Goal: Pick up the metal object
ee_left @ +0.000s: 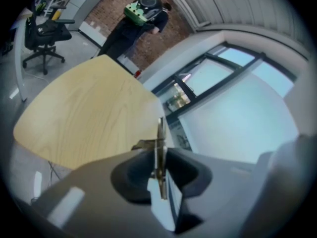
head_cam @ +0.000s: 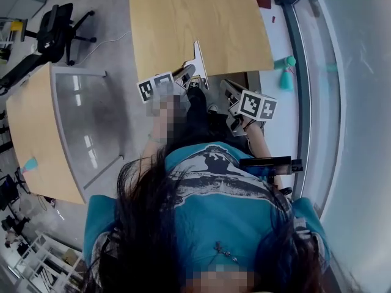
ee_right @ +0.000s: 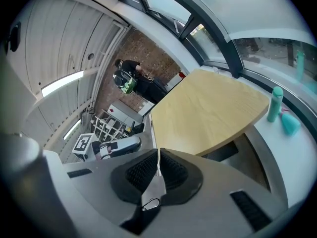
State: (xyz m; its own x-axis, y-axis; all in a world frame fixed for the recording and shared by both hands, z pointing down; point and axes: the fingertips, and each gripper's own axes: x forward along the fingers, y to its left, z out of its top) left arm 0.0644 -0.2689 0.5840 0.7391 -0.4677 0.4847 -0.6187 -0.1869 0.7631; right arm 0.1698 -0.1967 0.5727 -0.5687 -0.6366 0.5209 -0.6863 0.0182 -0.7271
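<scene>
The left gripper point(ee_left: 159, 168) has its fingers clamped on the metal object point(ee_left: 160, 145), a thin flat plate held upright in the air by the near edge of the wooden table point(head_cam: 195, 17); the right gripper point(ee_right: 158, 168), near it, has its fingers closed together with nothing between them.

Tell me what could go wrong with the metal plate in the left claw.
1. The left claw pinches the thin metal plate by one end only, with most of it sticking out past the grip. It may pivot or slip free.
2. In the head view the plate is at the near edge of the table, so a drop could land on the floor.
3. The right claw is shut and apart, so it offers no quick support.
</scene>
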